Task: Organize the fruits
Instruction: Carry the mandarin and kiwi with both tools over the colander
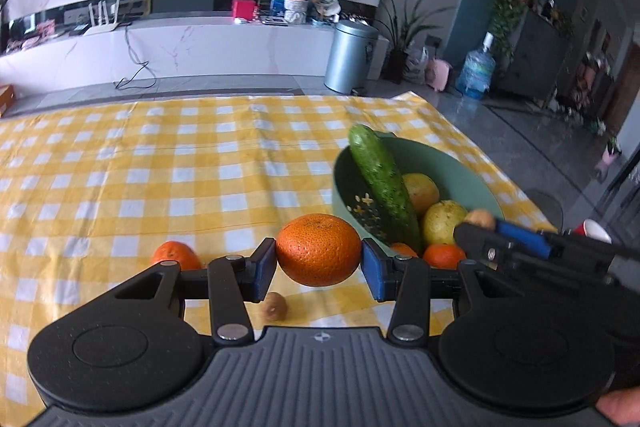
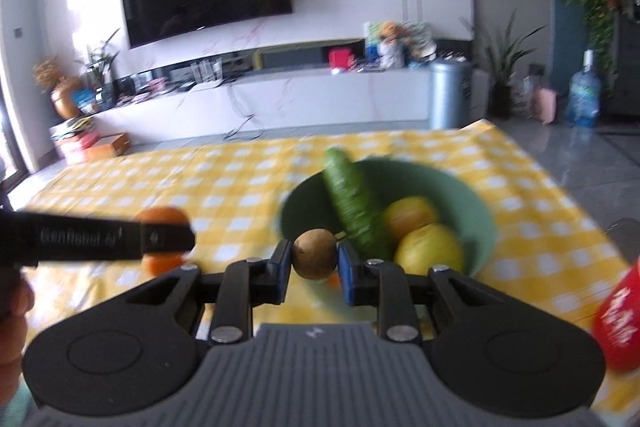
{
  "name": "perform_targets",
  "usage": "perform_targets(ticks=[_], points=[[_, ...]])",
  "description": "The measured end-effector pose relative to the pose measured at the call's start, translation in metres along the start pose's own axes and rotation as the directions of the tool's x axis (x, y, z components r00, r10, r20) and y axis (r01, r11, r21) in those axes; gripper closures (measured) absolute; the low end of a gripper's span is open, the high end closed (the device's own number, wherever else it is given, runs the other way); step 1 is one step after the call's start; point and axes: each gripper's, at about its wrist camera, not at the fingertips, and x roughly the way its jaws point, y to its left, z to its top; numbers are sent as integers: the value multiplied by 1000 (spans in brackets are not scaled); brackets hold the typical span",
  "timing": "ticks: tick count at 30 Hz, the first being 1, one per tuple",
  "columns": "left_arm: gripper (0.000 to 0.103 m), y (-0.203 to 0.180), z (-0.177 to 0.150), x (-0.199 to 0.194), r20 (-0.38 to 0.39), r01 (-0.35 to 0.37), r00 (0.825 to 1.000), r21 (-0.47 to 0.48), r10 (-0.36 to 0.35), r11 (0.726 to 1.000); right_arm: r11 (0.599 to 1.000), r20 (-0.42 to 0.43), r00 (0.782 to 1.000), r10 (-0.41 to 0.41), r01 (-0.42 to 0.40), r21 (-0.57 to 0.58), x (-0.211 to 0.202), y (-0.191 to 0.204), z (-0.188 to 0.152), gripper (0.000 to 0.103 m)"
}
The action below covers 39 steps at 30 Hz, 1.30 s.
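My left gripper [image 1: 319, 263] is shut on a large orange tangerine [image 1: 319, 249] and holds it above the yellow checked cloth [image 1: 200, 167], just left of the green bowl [image 1: 452, 167]. In the bowl lie a cucumber [image 1: 382, 183], two yellow fruits [image 1: 444, 221] and small tangerines [image 1: 444, 254]. My right gripper [image 2: 315, 265] is shut on a small brown round fruit [image 2: 315, 253], in front of the green bowl [image 2: 460, 187] at its near left rim. A tangerine [image 1: 176, 255] and a small brown fruit [image 1: 273, 305] lie on the cloth below my left gripper.
A red cup [image 2: 618, 319] stands at the right, close to my right gripper. The table's far edge and right edge drop to a grey floor. A silver bin [image 1: 350, 57] and a white TV bench stand beyond the table. Open cloth stretches left of the bowl.
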Motion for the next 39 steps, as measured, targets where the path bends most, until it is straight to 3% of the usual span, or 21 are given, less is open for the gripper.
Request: perform_targets(ticks=[5, 12, 26, 39], points=[[52, -31, 10, 24, -50, -20, 998, 82, 24, 996, 999, -13, 999, -31, 31, 9, 9, -21, 12, 82], [52, -55, 25, 57, -111, -43, 992, 138, 59, 990, 999, -68, 998, -1, 4, 39, 34, -50, 22, 82], [52, -71, 39, 89, -169, -98, 976, 219, 137, 971, 992, -149, 985, 88, -73, 105, 57, -71, 11, 82], [52, -74, 42, 113, -226, -71, 966, 235, 125, 969, 989, -191, 978, 81, -56, 134, 64, -77, 7, 80]])
